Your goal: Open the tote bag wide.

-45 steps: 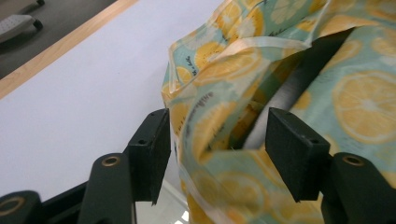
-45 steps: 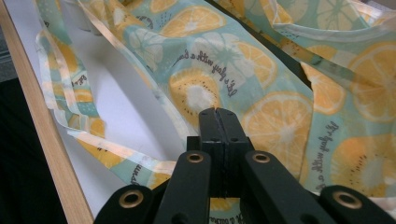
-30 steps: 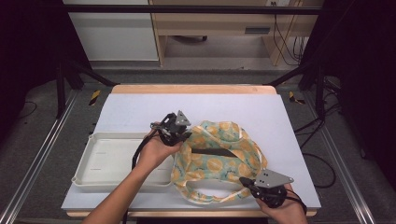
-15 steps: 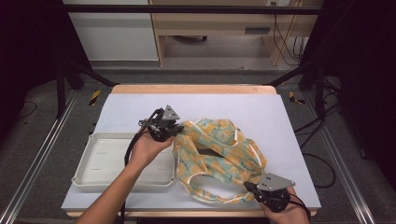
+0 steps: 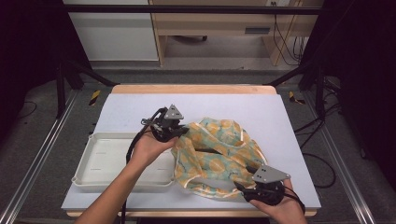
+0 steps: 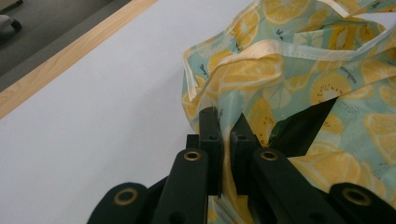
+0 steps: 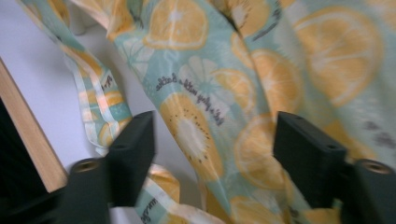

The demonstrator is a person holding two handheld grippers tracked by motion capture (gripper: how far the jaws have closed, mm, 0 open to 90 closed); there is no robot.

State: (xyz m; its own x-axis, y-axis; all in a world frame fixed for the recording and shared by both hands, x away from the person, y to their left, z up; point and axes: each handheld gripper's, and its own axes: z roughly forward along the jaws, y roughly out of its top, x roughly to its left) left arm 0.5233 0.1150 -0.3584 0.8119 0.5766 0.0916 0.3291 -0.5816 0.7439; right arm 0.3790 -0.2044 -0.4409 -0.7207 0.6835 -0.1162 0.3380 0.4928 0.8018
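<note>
On the table (image 5: 121, 105), a white work surface with a wooden edge along its far side, lies the largest loose item: a fabric bag (image 5: 219, 154) printed with yellow citrus slices on a pale green ground and trimmed in cream. It is spread and crumpled right of the table's centre, reaching toward the near edge, with a dark opening visible in its middle. Cream straps loop at its near and far sides.

Left of the bag, touching or just overlapping its left edge, a shallow white tray (image 5: 100, 161) sits near the front left corner of the table.

Left gripper (image 5: 180, 132): held at the bag's upper left corner, above the tray's far right corner. The left gripper view shows its jaws drawn narrow, with a fold of the printed fabric (image 6: 224, 126) pinched between them; the cloth rises from the jaws toward a cream strap (image 6: 280, 49).

Right gripper (image 5: 239, 187): held at the near right of the table, at the bag's front edge. The right gripper view shows its jaws standing wide apart, with printed cloth (image 7: 219, 102) lying between and beyond them, not clamped. A narrow strap (image 7: 100, 105) hangs beside its left jaw, near the wooden table edge (image 7: 32, 154).
</note>
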